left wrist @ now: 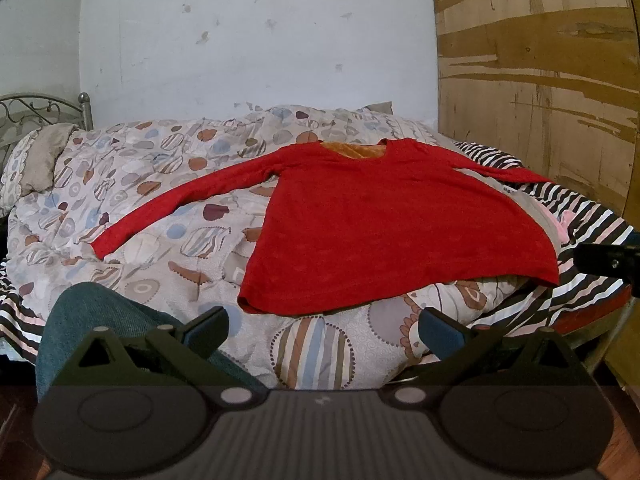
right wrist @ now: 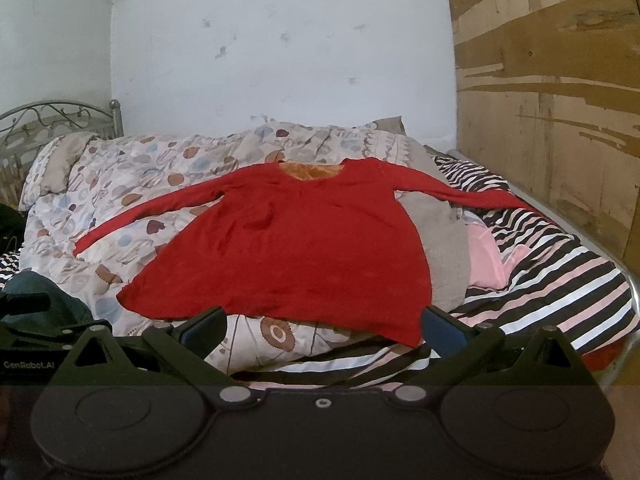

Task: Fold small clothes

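Both the left gripper [left wrist: 322, 326] and right gripper [right wrist: 324, 326] are hovering wide open before the spread red top [left wrist: 384, 220] on the bed [left wrist: 160, 208], suggesting folding is just starting, likely with a sleeve.

Black grippers [left wrist: 322, 326], blue finger pads [right wrist: 440, 330].

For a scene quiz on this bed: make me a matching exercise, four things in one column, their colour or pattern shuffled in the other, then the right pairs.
Things:
1. long-sleeved top
2. lining at its neckline
3. quilt
4. sheet

Looks:
A. black, white and pink stripes
B. plain red
C. pale, with round and heart-shaped patches
D. orange

Pairs: 1-B, 2-D, 3-C, 4-A
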